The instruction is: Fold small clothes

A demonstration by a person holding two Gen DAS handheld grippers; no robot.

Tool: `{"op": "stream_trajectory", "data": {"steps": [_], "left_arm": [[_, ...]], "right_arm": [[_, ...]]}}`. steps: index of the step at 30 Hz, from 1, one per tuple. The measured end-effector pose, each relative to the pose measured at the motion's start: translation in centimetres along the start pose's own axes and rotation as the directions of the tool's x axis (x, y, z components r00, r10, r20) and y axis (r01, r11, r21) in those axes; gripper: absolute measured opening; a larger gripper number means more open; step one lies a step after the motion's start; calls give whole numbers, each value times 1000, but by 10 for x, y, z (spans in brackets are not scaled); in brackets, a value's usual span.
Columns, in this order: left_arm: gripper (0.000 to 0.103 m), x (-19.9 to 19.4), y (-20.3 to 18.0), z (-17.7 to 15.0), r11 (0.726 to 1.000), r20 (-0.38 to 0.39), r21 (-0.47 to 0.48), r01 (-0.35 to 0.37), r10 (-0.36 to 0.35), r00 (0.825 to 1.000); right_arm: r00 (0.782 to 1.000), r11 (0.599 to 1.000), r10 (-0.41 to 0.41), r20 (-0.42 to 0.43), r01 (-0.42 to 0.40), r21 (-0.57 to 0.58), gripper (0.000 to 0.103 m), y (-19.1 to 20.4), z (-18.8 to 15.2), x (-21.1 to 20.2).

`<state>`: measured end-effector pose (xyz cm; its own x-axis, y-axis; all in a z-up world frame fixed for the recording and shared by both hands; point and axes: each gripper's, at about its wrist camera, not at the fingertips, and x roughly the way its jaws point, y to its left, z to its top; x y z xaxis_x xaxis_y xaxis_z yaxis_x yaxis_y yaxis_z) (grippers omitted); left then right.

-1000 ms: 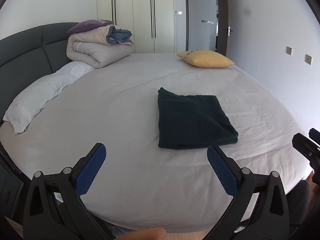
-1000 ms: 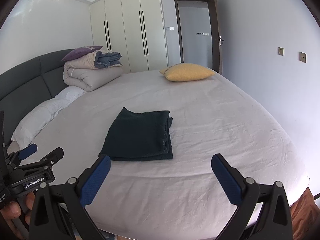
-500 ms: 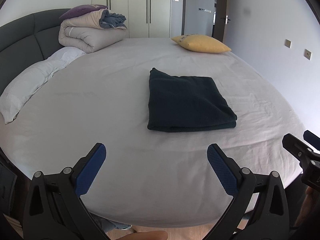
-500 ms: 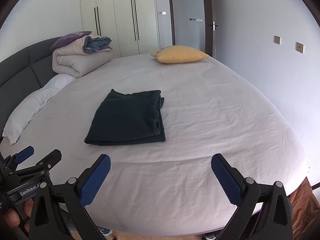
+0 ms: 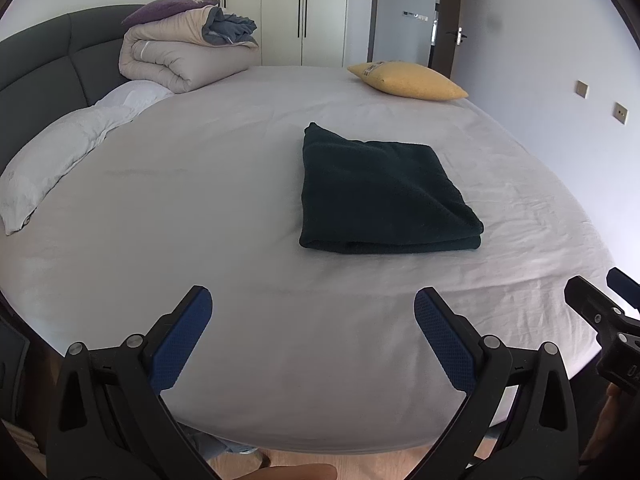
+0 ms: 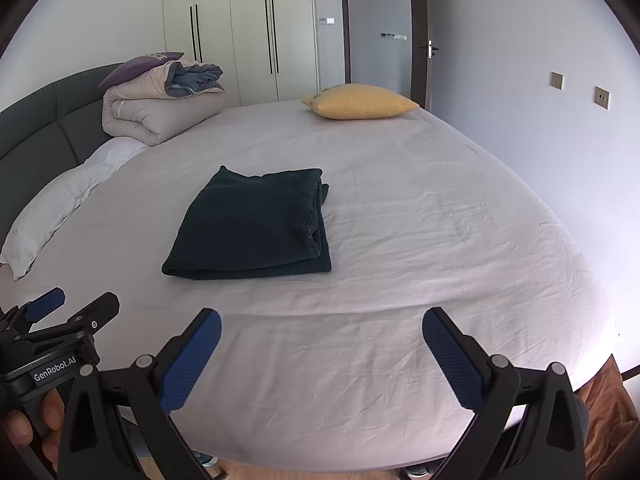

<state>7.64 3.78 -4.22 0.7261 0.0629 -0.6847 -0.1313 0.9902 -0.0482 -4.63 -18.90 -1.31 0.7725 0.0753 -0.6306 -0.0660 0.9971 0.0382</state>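
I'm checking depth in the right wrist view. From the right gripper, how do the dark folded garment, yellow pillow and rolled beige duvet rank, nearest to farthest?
From the right gripper:
1. Dark folded garment, mid-bed, slightly left.
2. Rolled beige duvet, far left by the headboard.
3. Yellow pillow, far edge, near the door.
The last two are close to call.

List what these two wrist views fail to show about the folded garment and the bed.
- Folded dark green knit garment: garment type and layer count unknown in both views; the folds hide its inside.
- Yellow cushion: label print too small, left view.
- Round bed's white sheet: near edge hidden behind the right gripper, right view.
- Purple pillow: mostly hidden by the rolled beige duvet.
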Motion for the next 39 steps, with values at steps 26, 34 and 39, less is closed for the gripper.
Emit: {"op": "stream_trajectory", "data": {"steps": [26, 34, 39], "left_arm": [[103, 3, -3, -3, 1000, -17, -14, 1, -1, 1000], [103, 4, -4, -3, 1000, -21, -13, 2, -2, 1000], [103, 4, -5, -3, 1000, -22, -13, 1, -2, 1000]], "right_arm": [[1000, 1000, 0, -4, 0, 1, 103, 1, -2, 0], [1000, 1000, 5, -8, -5, -1, 103, 0, -4, 2], [1000, 1000, 6, -10, -6, -2, 103, 0, -4, 2]]}}
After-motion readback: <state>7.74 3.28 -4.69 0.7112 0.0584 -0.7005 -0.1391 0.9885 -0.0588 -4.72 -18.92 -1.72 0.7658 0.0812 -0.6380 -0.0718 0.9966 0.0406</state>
